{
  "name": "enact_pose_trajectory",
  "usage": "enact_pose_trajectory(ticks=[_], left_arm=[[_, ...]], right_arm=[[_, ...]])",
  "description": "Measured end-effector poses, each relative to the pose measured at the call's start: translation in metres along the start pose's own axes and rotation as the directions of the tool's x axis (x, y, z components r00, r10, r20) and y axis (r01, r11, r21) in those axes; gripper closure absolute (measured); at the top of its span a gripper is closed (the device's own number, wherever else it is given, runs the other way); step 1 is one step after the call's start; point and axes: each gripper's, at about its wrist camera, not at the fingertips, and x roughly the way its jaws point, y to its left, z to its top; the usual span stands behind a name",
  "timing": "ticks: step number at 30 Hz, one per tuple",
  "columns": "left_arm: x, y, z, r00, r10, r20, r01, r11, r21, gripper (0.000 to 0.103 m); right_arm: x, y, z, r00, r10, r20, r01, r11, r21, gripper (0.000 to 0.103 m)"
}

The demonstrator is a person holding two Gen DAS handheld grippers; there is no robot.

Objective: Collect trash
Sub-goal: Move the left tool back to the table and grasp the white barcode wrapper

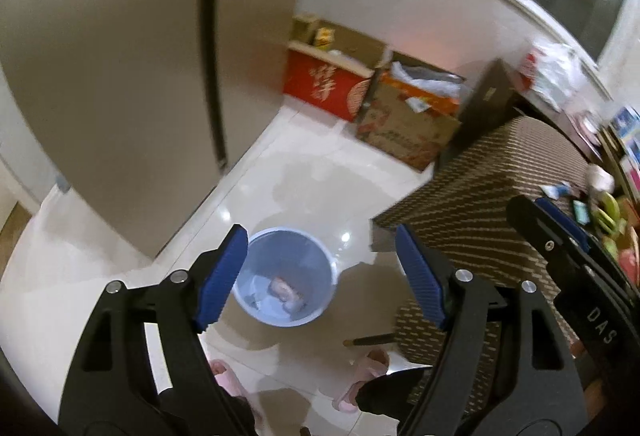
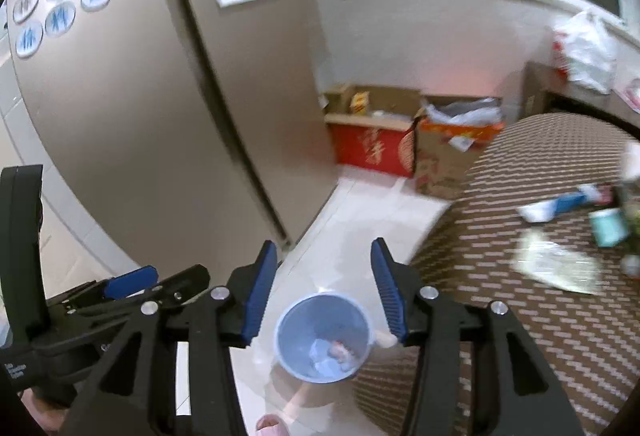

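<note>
From the left wrist, a blue trash bin [image 1: 286,276] stands on the pale tiled floor [image 1: 316,176], with a pinkish wrapper [image 1: 286,292] lying at its bottom. A table under a brown woven cloth [image 1: 480,204] rises just right of the bin, and cardboard boxes [image 1: 372,104] sit against the far wall beside a tall beige fridge [image 1: 120,76]. The left gripper [image 1: 320,272] points steeply down with its jaws wide and nothing between them. Pink slippers [image 1: 360,384] show below (partly hidden by the fingers).

From the right wrist, the bin [image 2: 324,340] sits below the right gripper [image 2: 324,296], whose jaws stand apart and empty. Scraps [image 2: 560,264] on the cloth [image 2: 520,316] are too blurred to identify.
</note>
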Motion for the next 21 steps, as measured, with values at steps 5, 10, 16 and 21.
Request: enact_pose_trajectory(ticks=[5, 10, 16, 21], left_arm=[[-0.02, -0.066, -0.008, 0.998, -0.059, 0.02, 0.056, 0.99, 0.13, 0.026], [-0.027, -0.133, -0.024, 0.992, -0.123, -0.003, 0.12, 0.963, 0.243, 0.024], [-0.02, -0.196, -0.039, 0.99, -0.135, -0.038, 0.14, 0.928, 0.346, 0.023], [-0.004, -0.225, -0.041, 0.989, -0.128, -0.076, 0.147, 0.913, 0.382, 0.023]], right_arm=[[-0.053, -0.051, -0.005, 0.995, -0.081, 0.063, 0.078, 0.995, 0.06, 0.051], [-0.097, -0.112, -0.019, 0.982, -0.164, 0.091, 0.151, 0.978, 0.141, 0.049], [-0.121, -0.165, -0.037, 0.97, -0.228, 0.085, 0.205, 0.954, 0.219, 0.048], [-0.128, -0.195, -0.051, 0.966, -0.249, 0.067, 0.224, 0.939, 0.262, 0.046]])
